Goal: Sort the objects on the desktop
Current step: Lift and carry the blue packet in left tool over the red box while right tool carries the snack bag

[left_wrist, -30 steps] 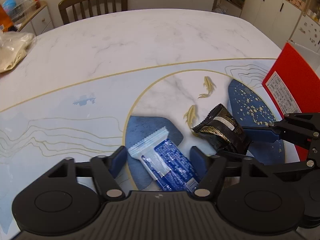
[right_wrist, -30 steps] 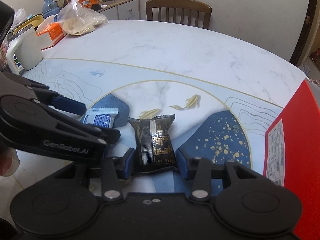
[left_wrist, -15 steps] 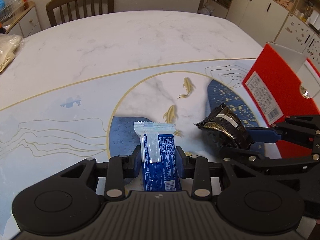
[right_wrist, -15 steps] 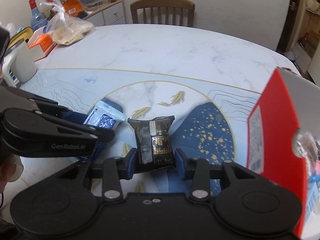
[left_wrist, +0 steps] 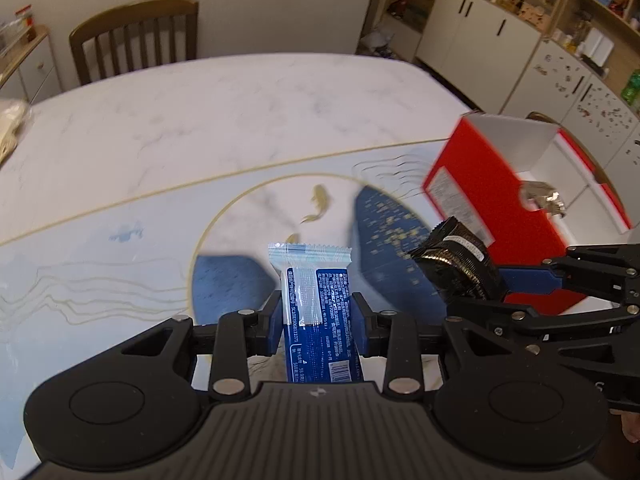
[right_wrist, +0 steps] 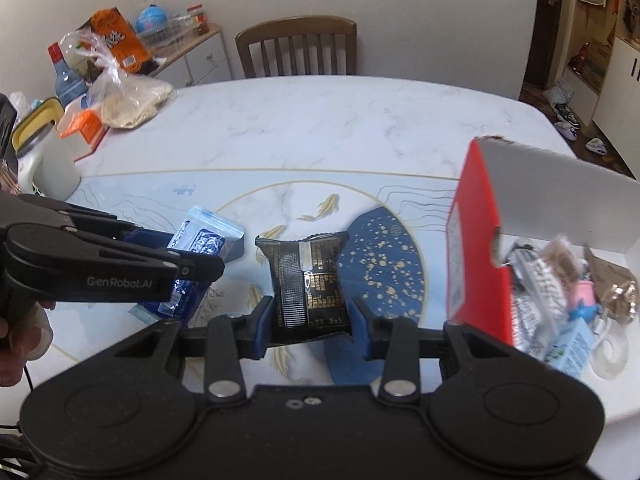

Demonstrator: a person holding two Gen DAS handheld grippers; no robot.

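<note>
My left gripper (left_wrist: 317,318) is shut on a blue and white snack packet (left_wrist: 316,300), held above the table. In the right wrist view that packet (right_wrist: 196,254) shows at the left, between the left gripper's fingers (right_wrist: 160,264). My right gripper (right_wrist: 310,320) is shut on a black snack packet with gold print (right_wrist: 308,280), also lifted. The left wrist view has the black packet (left_wrist: 460,260) at the right, in front of the red box. The open red box (right_wrist: 476,236) stands to the right, with several packets inside (right_wrist: 560,280).
A marble table with a blue and gold fish mat (right_wrist: 380,248) lies below both grippers. A white jug (right_wrist: 48,164), bagged food (right_wrist: 128,104) and a bottle (right_wrist: 66,76) crowd the far left. A wooden chair (right_wrist: 296,46) stands behind the table. A hand (right_wrist: 24,336) holds the left gripper.
Both grippers closed on their packets and lifted them off the mat. Both have moved up and toward the red box, whose open top now shows.
</note>
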